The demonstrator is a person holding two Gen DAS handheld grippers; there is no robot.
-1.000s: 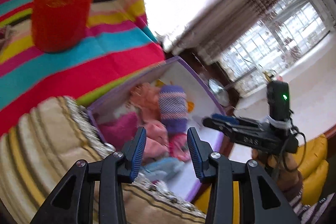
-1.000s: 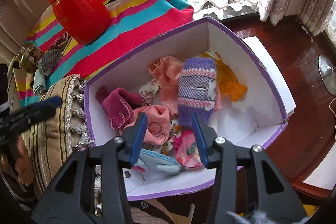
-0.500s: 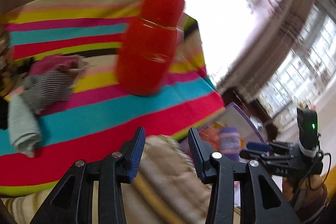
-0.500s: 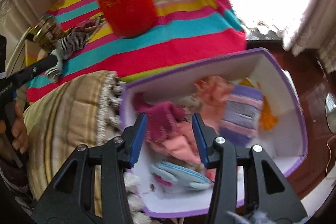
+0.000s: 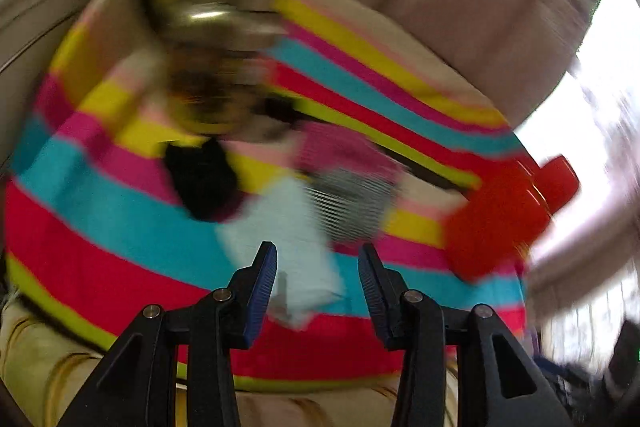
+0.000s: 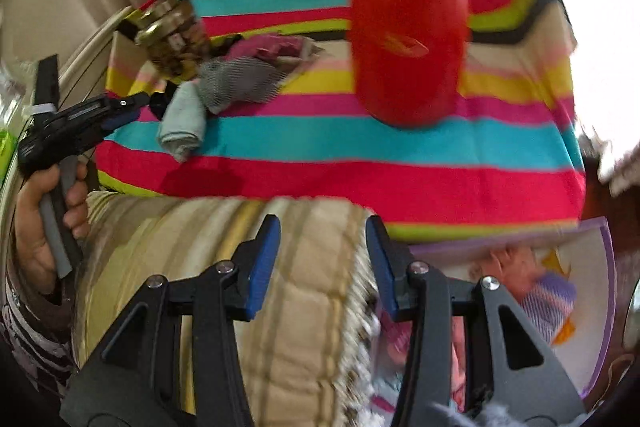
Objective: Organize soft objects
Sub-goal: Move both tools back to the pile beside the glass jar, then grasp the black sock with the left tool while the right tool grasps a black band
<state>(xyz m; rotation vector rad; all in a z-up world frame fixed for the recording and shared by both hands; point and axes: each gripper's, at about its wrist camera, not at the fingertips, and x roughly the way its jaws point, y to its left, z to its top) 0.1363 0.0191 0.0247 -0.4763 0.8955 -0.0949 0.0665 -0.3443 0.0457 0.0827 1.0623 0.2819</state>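
Observation:
On the striped cloth [image 6: 360, 147] lies a small pile: a rolled pale blue sock [image 6: 182, 123], a grey mesh sock [image 6: 236, 83] and a pink cloth [image 6: 272, 47]. In the blurred left wrist view, my left gripper [image 5: 316, 279] is open, and the pale blue sock [image 5: 280, 239] lies just beyond its fingers, untouched. A hand [image 6: 44, 195] holds that left gripper [image 6: 136, 107] beside the pile. My right gripper [image 6: 322, 259] hangs open and empty over a beige cushion [image 6: 240, 267]. The purple-edged box [image 6: 600, 267] at lower right holds several soft items, among them a purple knit piece [image 6: 548, 303].
A tall red bottle [image 6: 408, 39] stands on the striped cloth right of the pile. A gold-lidded jar [image 6: 172, 35] and a black item [image 5: 200, 179] sit beside the socks. Beige upholstery rises behind the cloth, and the cushion's fringe borders the box.
Both views have swung away from the box. The left gripper has moved across the striped cloth to the sock pile. The right gripper has moved from over the box to over the cushion.

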